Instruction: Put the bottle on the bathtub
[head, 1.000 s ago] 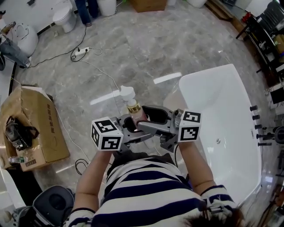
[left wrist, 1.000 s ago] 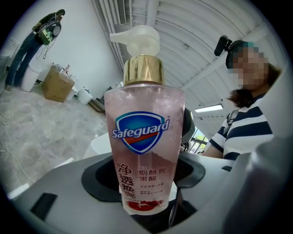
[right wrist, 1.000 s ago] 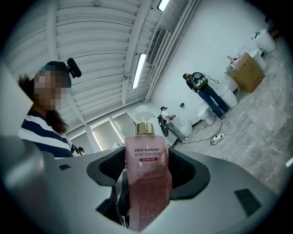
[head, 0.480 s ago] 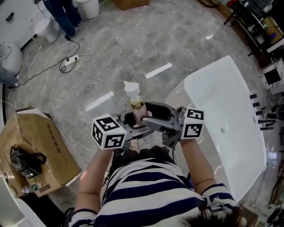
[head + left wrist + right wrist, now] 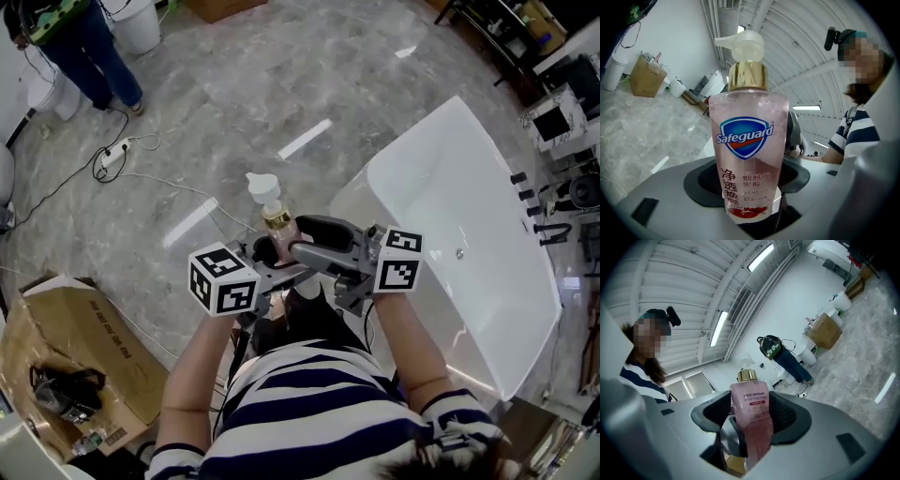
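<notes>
As I carry it toward the bathtub (image 5: 469, 206), now closer on my right, my left gripper (image 5: 274, 258) clamps the bottle (image 5: 277, 225) upright above the floor. On my right gripper (image 5: 323, 248) the fingers have just been narrowing around it, open, not yet pressing; placement comes next.

We find the grey stone floor (image 5: 281, 84) to the left of the bathtub (image 5: 441, 197) open, and the tub's near rim and white basin free to approach from that side. Along its far edge stand black fittings (image 5: 518, 177), with dark racks (image 5: 497, 28) beyond. Further left, a white cable (image 5: 187, 189) and power strip (image 5: 112, 154) trail across the floor. A cardboard box (image 5: 84, 328) blocks the lower left. A standing person (image 5: 84, 47) and a white bin (image 5: 141, 21) occupy the far corner.
</notes>
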Available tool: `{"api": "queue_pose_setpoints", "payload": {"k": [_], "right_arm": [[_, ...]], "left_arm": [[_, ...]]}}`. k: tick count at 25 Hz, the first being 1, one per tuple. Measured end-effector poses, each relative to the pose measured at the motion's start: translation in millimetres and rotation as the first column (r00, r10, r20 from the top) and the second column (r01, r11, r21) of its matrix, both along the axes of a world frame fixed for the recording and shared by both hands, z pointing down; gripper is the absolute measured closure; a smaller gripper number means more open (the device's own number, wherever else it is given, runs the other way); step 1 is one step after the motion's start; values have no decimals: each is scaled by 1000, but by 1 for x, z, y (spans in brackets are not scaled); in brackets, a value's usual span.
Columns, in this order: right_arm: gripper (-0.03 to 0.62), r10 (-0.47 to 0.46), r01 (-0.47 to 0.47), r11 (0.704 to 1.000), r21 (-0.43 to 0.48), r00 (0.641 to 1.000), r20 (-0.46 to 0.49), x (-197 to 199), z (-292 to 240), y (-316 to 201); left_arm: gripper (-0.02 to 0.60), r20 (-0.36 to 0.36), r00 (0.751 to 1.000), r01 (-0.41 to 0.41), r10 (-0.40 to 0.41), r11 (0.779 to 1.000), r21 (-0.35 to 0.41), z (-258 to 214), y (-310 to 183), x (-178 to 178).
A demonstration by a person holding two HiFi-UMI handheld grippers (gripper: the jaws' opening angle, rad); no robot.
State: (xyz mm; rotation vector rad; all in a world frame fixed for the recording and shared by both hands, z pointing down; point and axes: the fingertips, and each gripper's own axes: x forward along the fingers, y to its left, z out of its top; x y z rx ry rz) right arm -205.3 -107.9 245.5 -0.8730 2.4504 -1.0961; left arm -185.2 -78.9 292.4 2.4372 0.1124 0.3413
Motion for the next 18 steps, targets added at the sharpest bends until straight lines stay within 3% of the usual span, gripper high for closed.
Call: {"api": "queue_pose_setpoints", "payload": {"k": [12, 18], "right_arm": [[350, 115, -114, 993, 38, 993, -18, 71, 3, -62], [364, 168, -168, 985, 30, 986, -6, 107, 6, -89]], "left_arm": [[271, -26, 999, -45, 47, 998, 42, 5, -67, 69], [272, 2, 997, -83, 83, 994, 69, 11, -97, 102]]}}
